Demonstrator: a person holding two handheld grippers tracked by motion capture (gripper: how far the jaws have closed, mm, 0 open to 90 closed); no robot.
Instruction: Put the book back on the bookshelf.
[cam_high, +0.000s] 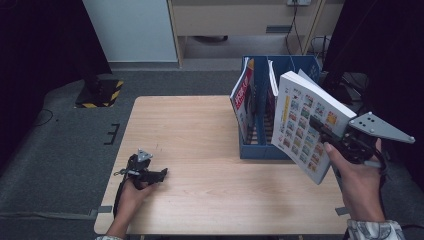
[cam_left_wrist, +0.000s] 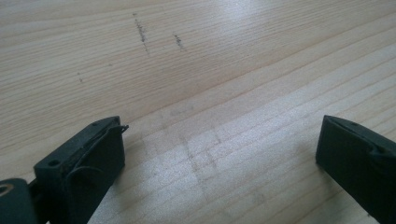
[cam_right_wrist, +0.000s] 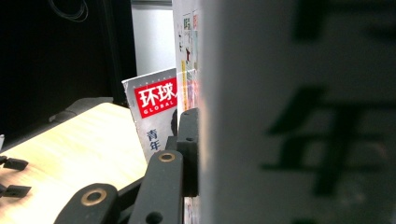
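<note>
Book (cam_high: 305, 125) in your right gripper (cam_high: 327, 134) was the job at hand: you held it up in the air, tilted, just to the right of the blue file rack (cam_high: 260, 150) at the far right of the worktop (cam_high: 200, 150). My read was that you were either slotting it into the rack or had just drawn it out; the pictures did not settle which. The jaws were closed on the book's lower right edge, and in the right gripper view one black jaw lay flat against the white cover (cam_right_wrist: 299, 112), which ran straight up along it and hid the other jaw.

If the book was going in, the next move called for turning it upright, lining its bottom edge over a free slot beside the magazine with the red label (cam_high: 243, 92), and lowering it without knocking that magazine, which already leaned to the left.

Your left gripper (cam_high: 161, 175) rested low on the near left of the worktop, well apart from the rack, jaws spread wide with only bare wood (cam_left_wrist: 210, 93) between them.
</note>
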